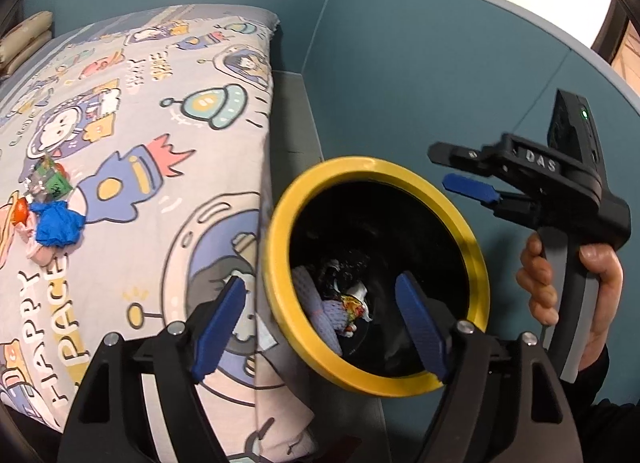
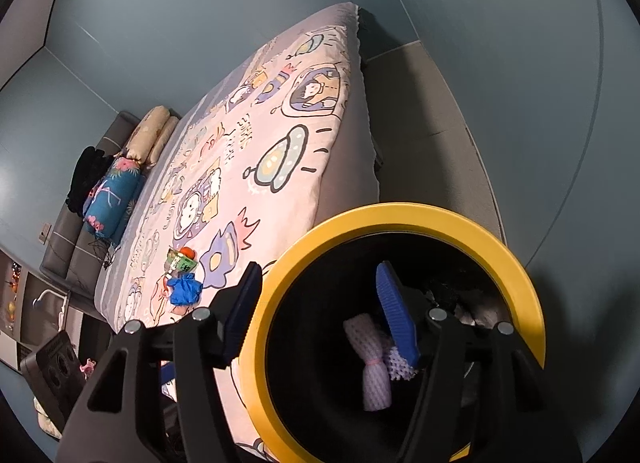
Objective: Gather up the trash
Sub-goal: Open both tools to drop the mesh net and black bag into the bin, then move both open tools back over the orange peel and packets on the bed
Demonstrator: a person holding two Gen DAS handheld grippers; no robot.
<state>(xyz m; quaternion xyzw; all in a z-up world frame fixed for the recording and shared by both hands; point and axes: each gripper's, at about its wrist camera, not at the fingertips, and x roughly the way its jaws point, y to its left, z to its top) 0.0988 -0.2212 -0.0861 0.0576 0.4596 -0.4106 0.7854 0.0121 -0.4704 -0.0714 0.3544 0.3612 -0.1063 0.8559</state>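
A black bin with a yellow rim [image 1: 280,231] [image 2: 440,215] stands beside the bed. Inside lie white foam nets [image 2: 374,359] and a colourful wrapper [image 1: 352,305]. My left gripper [image 1: 320,323] is open, its jaws straddling the bin's near rim, holding nothing. My right gripper [image 2: 320,315] is open too, one finger inside the bin, one outside, empty; it also shows in the left wrist view [image 1: 468,187] above the bin. On the bed lie a blue crumpled glove [image 1: 58,225] [image 2: 185,290], a green packet [image 1: 50,179] [image 2: 182,261] and an orange piece [image 1: 20,213].
The bed [image 1: 160,111] [image 2: 280,135] has a cartoon space sheet. Teal walls [image 1: 400,63] close in behind the bin. Pillows [image 2: 154,135], a folded blue blanket [image 2: 112,199] and dark clothing [image 2: 86,175] lie at the bed's far end.
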